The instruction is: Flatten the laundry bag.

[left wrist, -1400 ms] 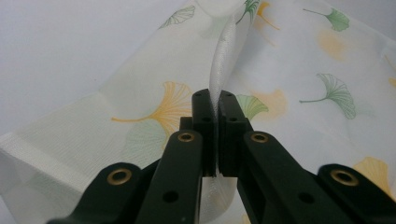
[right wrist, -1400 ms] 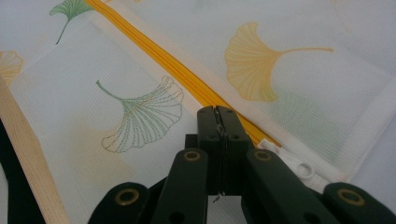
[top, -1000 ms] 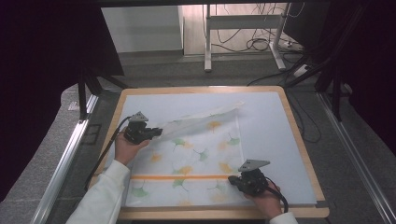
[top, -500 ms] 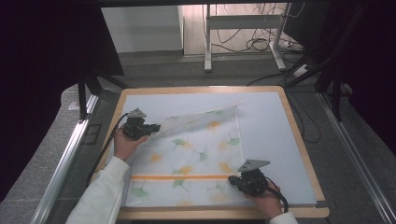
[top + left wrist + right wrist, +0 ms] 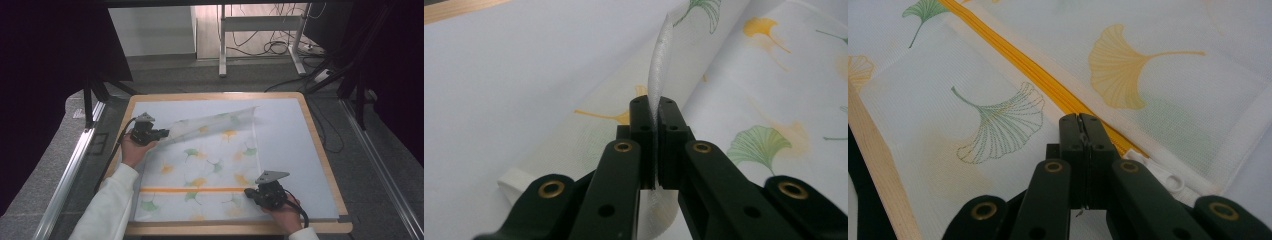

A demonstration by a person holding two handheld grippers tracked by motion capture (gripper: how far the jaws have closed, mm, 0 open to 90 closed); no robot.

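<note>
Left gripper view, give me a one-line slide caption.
Left hand-held gripper shut on the lifted white edge of a ginkgo-leaf mesh bag over a pale table mat.

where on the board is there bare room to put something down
The widest bare patch is the strip of pale mat between the mesh bag and the board's right wooden rim. A narrower band runs behind the bag's lifted edge, along the far rim. The left and near sides are crowded: left tool, right tool.
</note>
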